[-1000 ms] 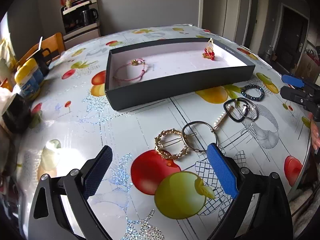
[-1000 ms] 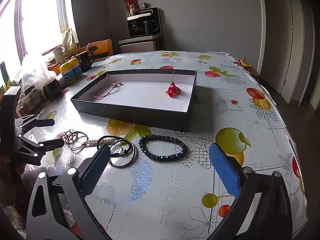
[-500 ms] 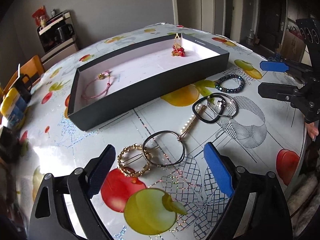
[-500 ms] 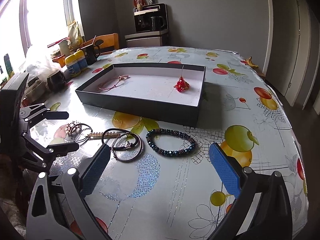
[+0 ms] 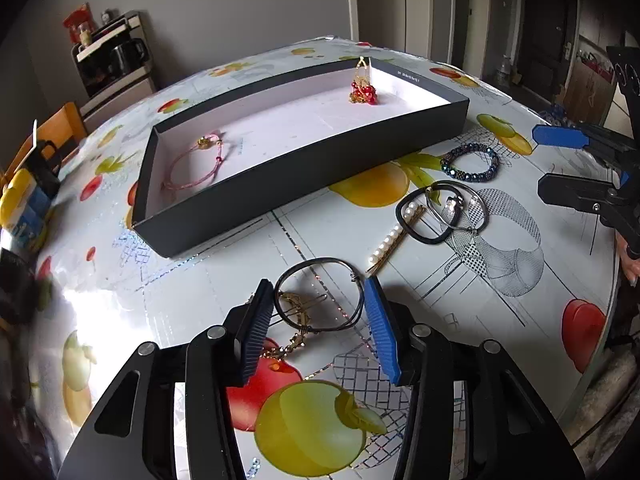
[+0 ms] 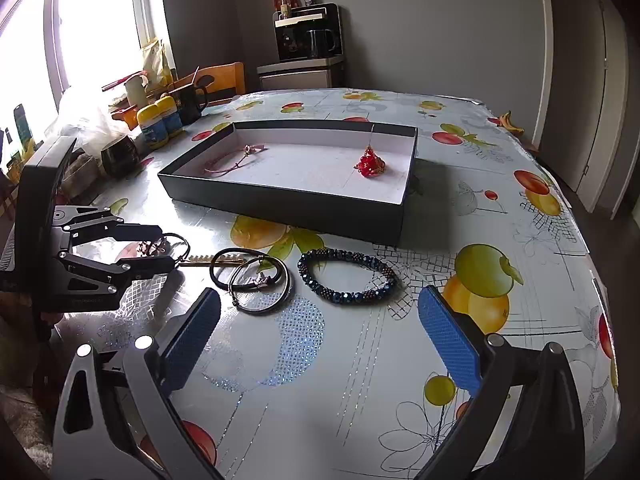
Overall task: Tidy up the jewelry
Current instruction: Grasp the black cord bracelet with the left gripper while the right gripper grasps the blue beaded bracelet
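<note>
My left gripper [image 5: 318, 284] is low over the table and its jaws are closing. A dark wire hoop [image 5: 320, 259] lies between the blue pads [image 5: 380, 320], still round, with a gold clip [image 5: 298, 304] inside it. I cannot tell whether the pads touch the hoop. Beyond it lie a pearl pin [image 5: 386, 246], a black hair tie [image 5: 428, 240], a silver bangle [image 5: 482, 210] and a dark bead bracelet [image 6: 348, 296]. The black box [image 5: 280, 184] holds a pink cord bracelet [image 5: 192, 178] and a red bead pendant [image 5: 363, 92]. My right gripper [image 6: 320, 294] is open just short of the bead bracelet.
The table wears a glossy fruit-print cloth. Yellow-capped bottles [image 6: 160, 124], a dark mug [image 6: 192, 102] and a black cup [image 6: 118, 156] crowd the window side. A wooden chair [image 6: 224, 78] and a coffee machine [image 6: 308, 32] stand behind. The table's edge runs near on the right.
The left gripper has come forward and down over the hoop and gold clip, and its jaws have narrowed from wide apart to the hoop's width. The right gripper has stayed put.
</note>
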The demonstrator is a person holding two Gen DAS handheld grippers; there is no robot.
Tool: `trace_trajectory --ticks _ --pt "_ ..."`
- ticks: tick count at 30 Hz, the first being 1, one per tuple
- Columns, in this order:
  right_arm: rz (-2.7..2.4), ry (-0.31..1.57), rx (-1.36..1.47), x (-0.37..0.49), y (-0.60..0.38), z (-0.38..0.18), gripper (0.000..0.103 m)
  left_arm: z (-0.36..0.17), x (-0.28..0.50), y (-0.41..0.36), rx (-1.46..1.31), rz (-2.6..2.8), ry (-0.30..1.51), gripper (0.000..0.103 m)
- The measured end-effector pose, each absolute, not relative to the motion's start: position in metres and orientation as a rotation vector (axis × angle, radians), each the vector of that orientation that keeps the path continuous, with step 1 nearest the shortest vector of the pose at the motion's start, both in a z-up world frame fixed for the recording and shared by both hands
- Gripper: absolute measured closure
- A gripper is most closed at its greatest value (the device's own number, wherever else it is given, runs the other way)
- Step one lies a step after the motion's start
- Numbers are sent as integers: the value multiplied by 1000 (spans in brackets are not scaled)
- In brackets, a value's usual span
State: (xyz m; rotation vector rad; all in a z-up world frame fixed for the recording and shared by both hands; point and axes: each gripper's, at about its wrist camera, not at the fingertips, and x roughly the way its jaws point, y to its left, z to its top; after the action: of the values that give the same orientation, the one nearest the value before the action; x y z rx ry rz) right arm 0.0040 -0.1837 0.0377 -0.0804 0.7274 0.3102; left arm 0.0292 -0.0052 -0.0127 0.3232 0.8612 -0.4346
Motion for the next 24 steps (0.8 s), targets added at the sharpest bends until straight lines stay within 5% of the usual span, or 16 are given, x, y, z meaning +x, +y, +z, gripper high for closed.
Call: trace_trajectory --ticks 8,15,24 --pt "282 744 -74 11 -189 35 6 -4 28 2 292 -425 832 54" --pt "188 789 -115 33 -196 30 58 0 27 4 291 -419 811 54" --pt "149 871 -123 59 -201 19 79 5 25 8 280 -426 790 54"
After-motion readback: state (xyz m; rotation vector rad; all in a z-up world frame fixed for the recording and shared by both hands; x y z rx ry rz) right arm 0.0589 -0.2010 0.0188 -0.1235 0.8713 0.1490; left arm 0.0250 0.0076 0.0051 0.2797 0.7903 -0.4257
